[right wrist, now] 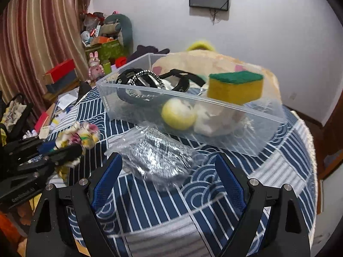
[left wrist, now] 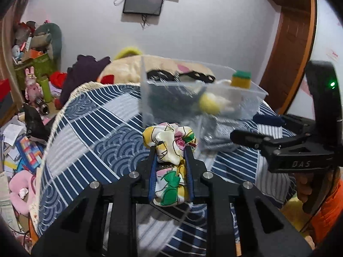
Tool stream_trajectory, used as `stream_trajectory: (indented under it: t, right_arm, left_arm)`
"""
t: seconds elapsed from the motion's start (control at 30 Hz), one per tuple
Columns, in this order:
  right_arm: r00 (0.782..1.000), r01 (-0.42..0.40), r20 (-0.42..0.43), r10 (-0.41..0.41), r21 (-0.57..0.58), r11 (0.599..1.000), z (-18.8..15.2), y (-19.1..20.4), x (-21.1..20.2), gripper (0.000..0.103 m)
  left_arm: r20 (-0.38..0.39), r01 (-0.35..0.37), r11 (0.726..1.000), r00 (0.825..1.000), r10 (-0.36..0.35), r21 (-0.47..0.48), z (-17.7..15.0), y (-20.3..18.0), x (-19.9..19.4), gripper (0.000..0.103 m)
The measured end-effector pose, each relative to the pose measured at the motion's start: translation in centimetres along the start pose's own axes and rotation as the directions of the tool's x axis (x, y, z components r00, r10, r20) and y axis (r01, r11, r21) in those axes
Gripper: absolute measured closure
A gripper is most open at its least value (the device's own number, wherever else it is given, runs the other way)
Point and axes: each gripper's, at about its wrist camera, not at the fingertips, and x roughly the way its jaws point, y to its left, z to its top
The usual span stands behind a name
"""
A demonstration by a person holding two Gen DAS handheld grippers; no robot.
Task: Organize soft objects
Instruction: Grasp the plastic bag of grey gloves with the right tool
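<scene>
My left gripper is shut on a floral fabric scrunchie and holds it above the patterned cloth, in front of the clear plastic bin. It also shows in the right wrist view. The bin holds black headbands, a yellow ball, a white soft item and a yellow-green sponge on its rim. My right gripper is open, its fingers on either side of a clear bag of grey items on the cloth.
The blue-white patterned cloth covers a round table. A large beige plush lies behind the bin. A dark blue item lies right of the bin. The floor at left is cluttered with papers, boxes and toys.
</scene>
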Motion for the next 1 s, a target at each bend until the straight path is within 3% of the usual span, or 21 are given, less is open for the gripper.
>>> stream_trajectory:
  t: [0.4,0.67,0.77,1.0]
  right_arm:
    - [0.994,-0.04,-0.102,0.037,-0.022,0.999,-0.1,0.7,3.0,0.018]
    - [0.992,-0.077,-0.103,0.076,-0.007,0.997,-0.4,0.2,2.5,0.064]
    - [0.994,-0.077,-0.084,0.076,-0.001,0.997,-0.5,0.0,1.8,0.071]
    - [0.998,-0.069,0.005,0.069,0.007,0.998,-0.1,-0.2,-1.2,0.074]
  left_arm:
    - [0.019,0.001,1.0,1.0,-0.001,0.002,0.7,0.2,0.6,0.08]
    - [0.017,-0.002,1.0,1.0,0.001,0.006,0.7,-0.1,0.8,0.08]
    - [0.029,0.002,1.0,1.0,-0.002,0.008,1.0,-0.2,0.4,0.08]
    - [0.074,0.006,1.0,0.997,-0.008,0.025,2.1,-0.7,-0.6,0.08]
